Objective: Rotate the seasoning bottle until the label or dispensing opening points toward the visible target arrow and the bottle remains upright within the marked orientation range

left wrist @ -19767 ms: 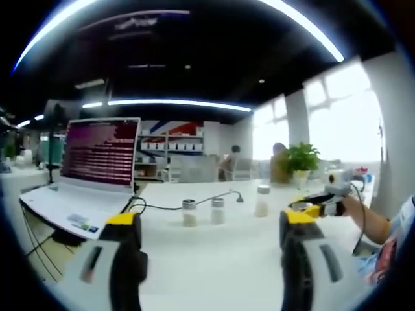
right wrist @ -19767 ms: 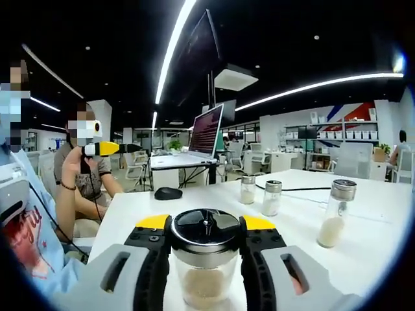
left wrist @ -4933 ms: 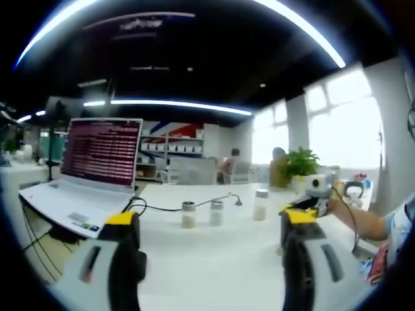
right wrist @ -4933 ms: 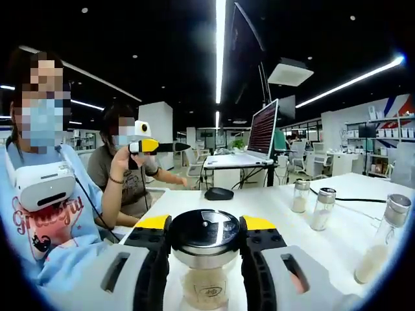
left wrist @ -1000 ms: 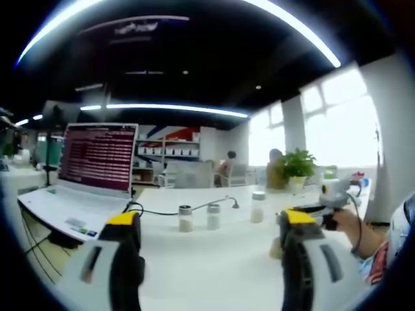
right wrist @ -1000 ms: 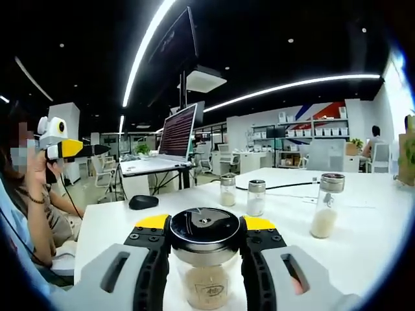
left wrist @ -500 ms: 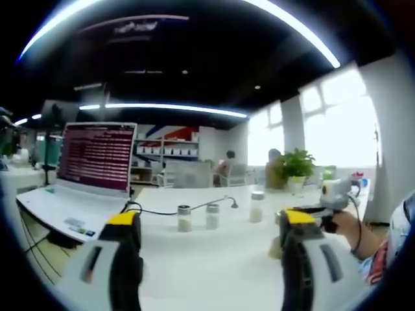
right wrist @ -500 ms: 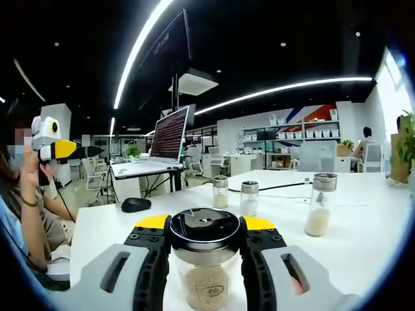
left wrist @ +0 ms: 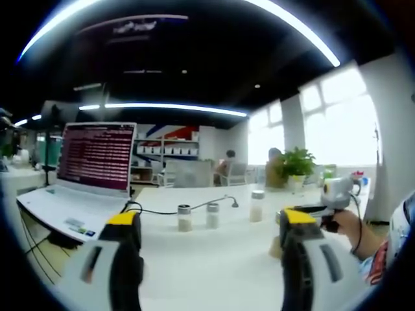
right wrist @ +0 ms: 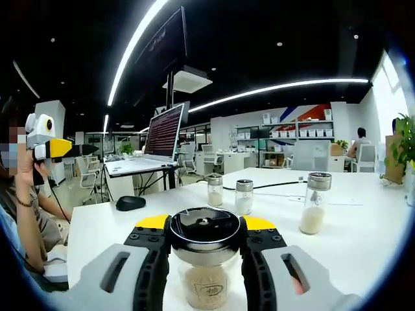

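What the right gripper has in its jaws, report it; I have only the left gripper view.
Observer: The right gripper is shut on a seasoning bottle, which stands upright with its black lid on top.
Operator: Give me the label side.
Observer: What looks like a small label faces back toward that gripper's camera.
Operator: Report what lies nearby.
Observer: A black mouse lies on the white table, toward the left in the right gripper view.

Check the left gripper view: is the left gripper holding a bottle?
No, the left gripper has open jaws with bare white table between them.
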A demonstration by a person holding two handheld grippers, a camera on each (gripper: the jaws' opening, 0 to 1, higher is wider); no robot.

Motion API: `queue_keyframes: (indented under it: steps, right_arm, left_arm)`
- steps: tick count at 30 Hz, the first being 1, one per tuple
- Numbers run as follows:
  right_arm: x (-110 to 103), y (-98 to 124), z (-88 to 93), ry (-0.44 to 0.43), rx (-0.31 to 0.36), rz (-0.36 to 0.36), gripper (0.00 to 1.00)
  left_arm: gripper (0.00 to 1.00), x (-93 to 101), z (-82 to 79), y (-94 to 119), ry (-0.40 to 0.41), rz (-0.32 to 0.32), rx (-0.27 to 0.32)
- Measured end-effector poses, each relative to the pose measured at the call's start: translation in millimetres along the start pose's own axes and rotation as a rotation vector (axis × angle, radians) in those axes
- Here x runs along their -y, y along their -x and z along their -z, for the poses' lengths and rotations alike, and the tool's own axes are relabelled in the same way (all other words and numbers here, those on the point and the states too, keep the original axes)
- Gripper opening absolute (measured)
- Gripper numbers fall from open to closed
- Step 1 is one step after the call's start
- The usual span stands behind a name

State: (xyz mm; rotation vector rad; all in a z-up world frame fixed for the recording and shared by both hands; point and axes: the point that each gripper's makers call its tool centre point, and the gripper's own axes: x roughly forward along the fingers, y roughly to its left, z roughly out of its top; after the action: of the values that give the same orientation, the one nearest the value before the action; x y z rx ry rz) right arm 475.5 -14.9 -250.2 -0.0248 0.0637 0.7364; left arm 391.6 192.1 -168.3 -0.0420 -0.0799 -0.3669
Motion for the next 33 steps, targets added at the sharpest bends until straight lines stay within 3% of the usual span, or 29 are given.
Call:
queue_keyframes:
  steps: [2, 5, 14, 18, 25, 33]
  right_arm:
    - [1, 1, 1.9, 0.001, -0.012, 0.008, 0.46]
    - [5, 5, -2.3, -0.010, 0.025, 0.028, 0.63]
    - [4, 14, -9.9, -0.003, 0.017, 0.022, 0.66]
    - [9, 13, -8.7, -0.001, -0.030, 0.010, 0.69]
    - [7, 19, -17.0, 0.029, -0.039, -0.098, 0.71]
    - [-15, 13, -18.6, 0.024, -0.038, -0.321, 0.74]
  left_arm:
    - [0.94, 0.4, 0.0, 0, 0.000, 0.003, -0.001]
    - [0.94, 0.7, 0.6, -1, 0.002, 0.003, -0.002]
    - [0.94, -0.4, 0.8, -1, 0.003, 0.001, -0.004]
    - [0.94, 2.1, 0.2, -1, 0.006, 0.010, -0.001]
    - [0.94, -1.3, 1.3, -2, 0.007, -0.004, -0.005]
    - [0.94, 0.8, -1.8, 0, 0.016, 0.008, 0.008]
